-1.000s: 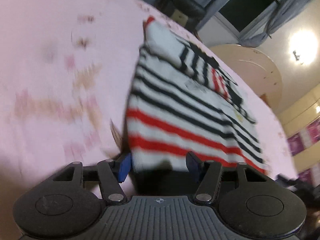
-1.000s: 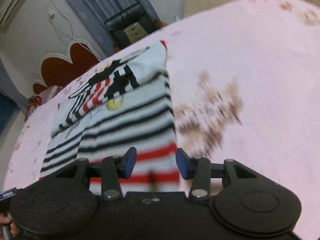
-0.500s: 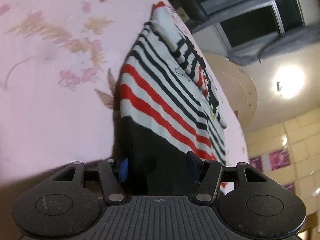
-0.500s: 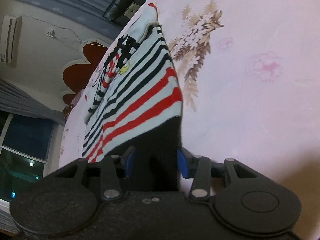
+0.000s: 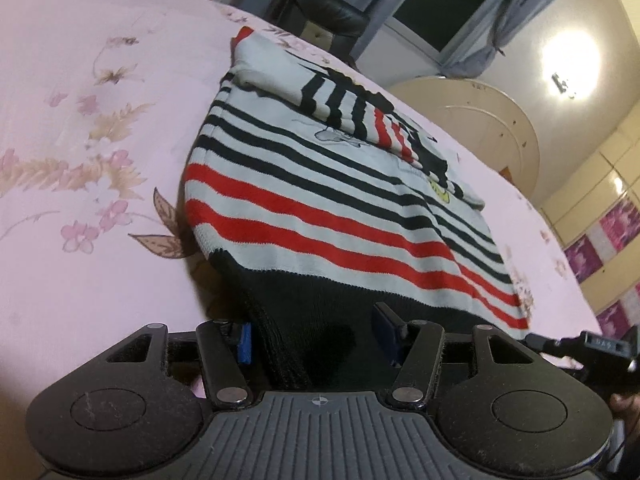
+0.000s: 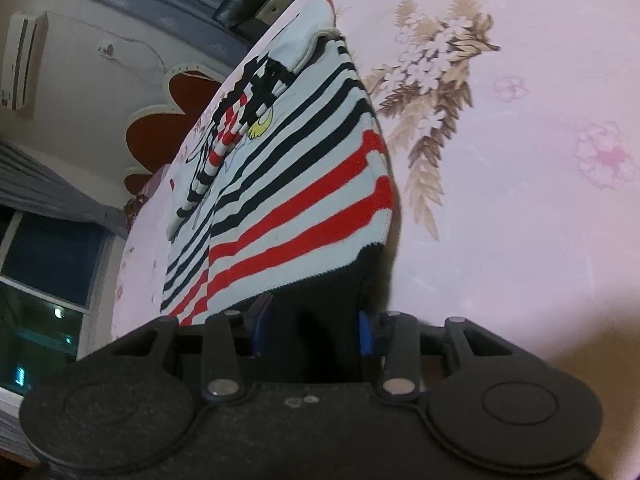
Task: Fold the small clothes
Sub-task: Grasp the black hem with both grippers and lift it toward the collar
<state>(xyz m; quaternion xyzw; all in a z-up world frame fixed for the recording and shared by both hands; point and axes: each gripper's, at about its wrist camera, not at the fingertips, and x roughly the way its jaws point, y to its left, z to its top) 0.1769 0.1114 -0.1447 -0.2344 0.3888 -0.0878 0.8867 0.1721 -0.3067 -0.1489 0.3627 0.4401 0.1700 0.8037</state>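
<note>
A small knit sweater (image 5: 320, 184) with black and red stripes on white lies flat on the pink floral bedsheet (image 5: 80, 120), its sleeves folded across the chest. Its black hem (image 5: 320, 312) faces me. My left gripper (image 5: 314, 336) is at the hem's left corner, open, with the hem lying between its blue pads (image 5: 245, 342). At the other corner of the sweater (image 6: 288, 184), my right gripper (image 6: 312, 334) has the black hem (image 6: 320, 312) filling the gap between its jaws, which are closing. Part of the right gripper's body (image 5: 600, 344) shows at the right edge of the left wrist view.
The bedsheet (image 6: 520, 160) spreads wide on both sides of the sweater. Beyond the bed are a dark chair (image 5: 328, 12), grey curtains, a window (image 5: 448, 0) and a round cream board (image 5: 480, 120). A red heart-shaped headboard (image 6: 168, 120) stands at the far left.
Both grippers have come forward and down to the sweater's black hem, which now lies between each pair of jaws. The views have rolled. The sweater itself has not shifted.
</note>
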